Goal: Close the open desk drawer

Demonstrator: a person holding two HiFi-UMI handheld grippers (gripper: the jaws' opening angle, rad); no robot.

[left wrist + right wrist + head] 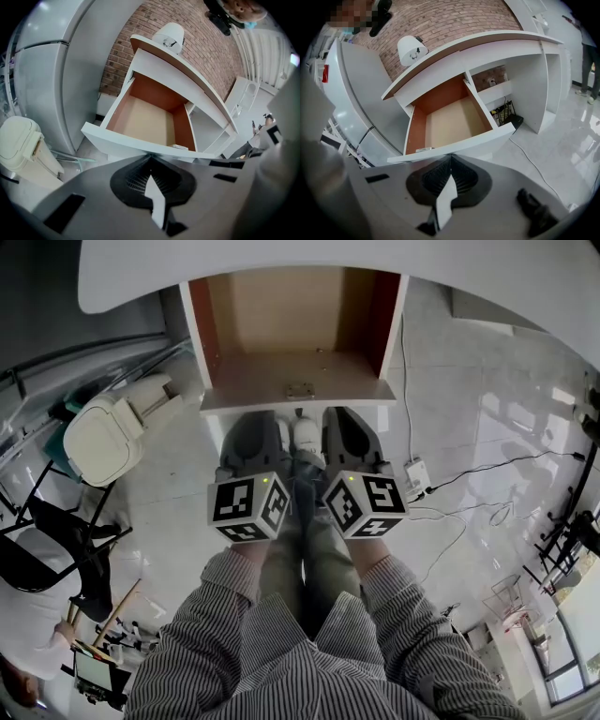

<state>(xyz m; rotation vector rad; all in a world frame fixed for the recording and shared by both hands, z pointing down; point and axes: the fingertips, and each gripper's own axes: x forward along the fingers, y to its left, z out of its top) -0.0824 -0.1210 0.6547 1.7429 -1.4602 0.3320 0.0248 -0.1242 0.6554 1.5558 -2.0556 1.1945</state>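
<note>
Drawer [253, 395] fully out under desk [281, 263], empty. L gripper [255, 432] and R gripper [349, 432] at front panel, jaws pressed together, holding nothing; contact unclear. Risks: uneven L/R push skews drawer, jams it; tips slip off the edge.

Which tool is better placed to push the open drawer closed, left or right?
Nearly equal. The left tool and the right tool are both shut and point at the drawer front, one on each side of its middle. Pushing with both seems best.
</note>
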